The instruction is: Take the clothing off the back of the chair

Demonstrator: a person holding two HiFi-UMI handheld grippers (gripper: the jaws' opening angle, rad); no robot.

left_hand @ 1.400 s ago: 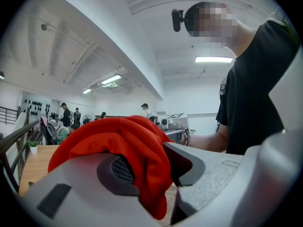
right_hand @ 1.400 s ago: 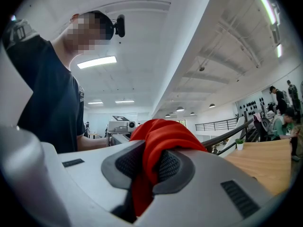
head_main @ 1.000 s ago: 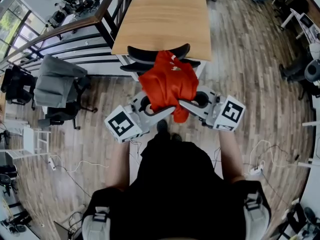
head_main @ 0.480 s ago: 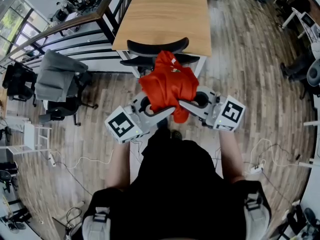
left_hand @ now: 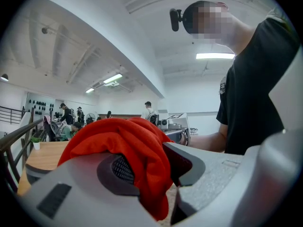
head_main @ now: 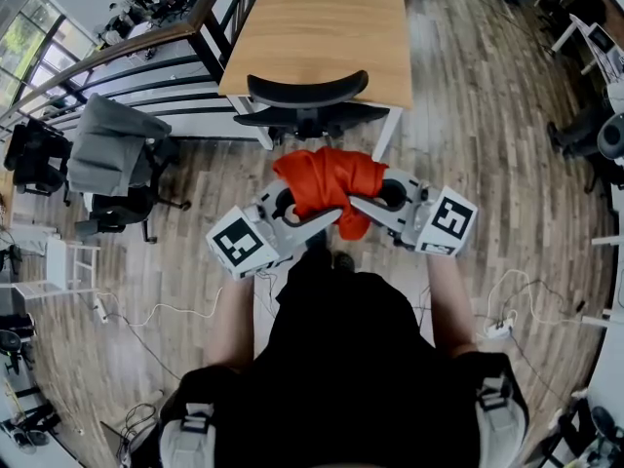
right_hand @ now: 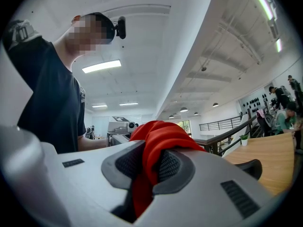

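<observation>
Red shirt (head_main: 330, 181) clamped by L claw (left_hand: 152, 173), R claw (right_hand: 149, 168); clear of chair (head_main: 308, 94).

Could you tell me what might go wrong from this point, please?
The red garment is bunched between both tools. The left tool pinches a thick fold with its jaws partly apart, so the cloth might slip there. A loose end hangs down by the right tool and could catch on the chair close in front.

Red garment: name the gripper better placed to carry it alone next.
Right, probably. The right gripper pinches the red garment tightly between its jaws; the left gripper clamps a looser, thicker bunch.
</observation>
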